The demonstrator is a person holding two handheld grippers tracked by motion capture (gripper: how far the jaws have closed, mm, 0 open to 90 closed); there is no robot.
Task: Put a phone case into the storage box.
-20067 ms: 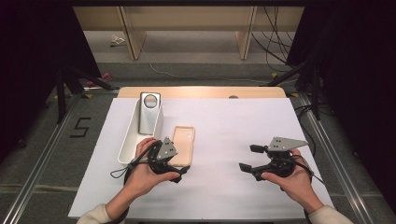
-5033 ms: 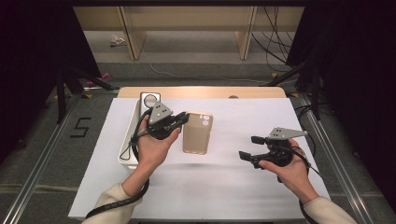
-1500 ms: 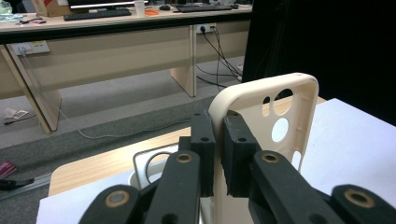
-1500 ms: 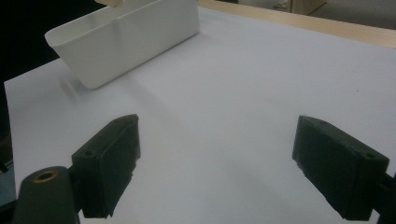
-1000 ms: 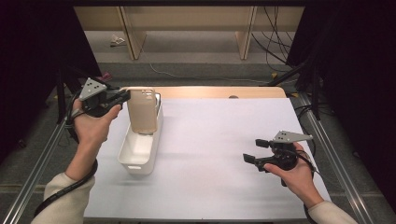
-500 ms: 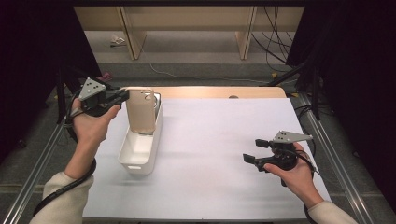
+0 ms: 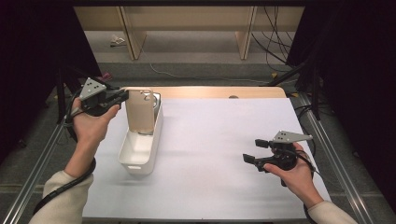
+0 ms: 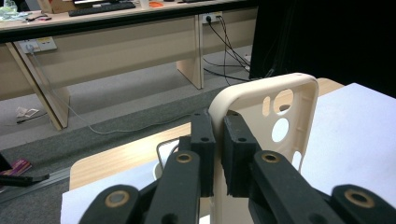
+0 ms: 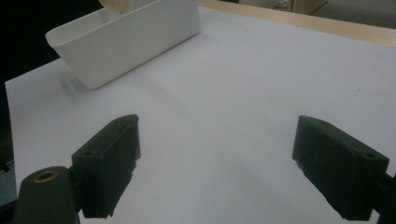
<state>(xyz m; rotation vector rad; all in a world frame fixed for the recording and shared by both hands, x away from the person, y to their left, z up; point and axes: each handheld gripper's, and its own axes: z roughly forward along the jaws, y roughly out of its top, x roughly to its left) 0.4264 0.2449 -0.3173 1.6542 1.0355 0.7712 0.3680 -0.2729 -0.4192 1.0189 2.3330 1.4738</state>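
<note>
The work in hand is the placing of a beige phone case (image 7: pixel 140 111) into the white bin (image 7: pixel 125 157) that stands at the left of the tabletop (image 7: pixel 224 140). The left claw (image 7: pixel 122 97) grips the case by one long side rim near the camera end, its jaws pinched narrow on that thin wall, as the left gripper view confirms: both pads bear on the rim of the case (image 8: pixel 261 116), one inside and one outside. The case stands nearly upright over the far half of the bin, long axis close to vertical, camera cut-outs at the top and its hollow side towards the left claw. Its lower end sits inside the bin mouth; whether it already touches the bin floor cannot be told from the high view, since the bin wall hides that edge. In my judgement the step is the lowering and release. The next move calls for easing the case down until it rests on the bin floor or leans on a wall, then opening the jaws and drawing the claw clear to the left without dragging the rim. The right claw (image 7: pixel 250 150) hangs wide and empty over the bare tabletop, well apart from the bin.
</note>
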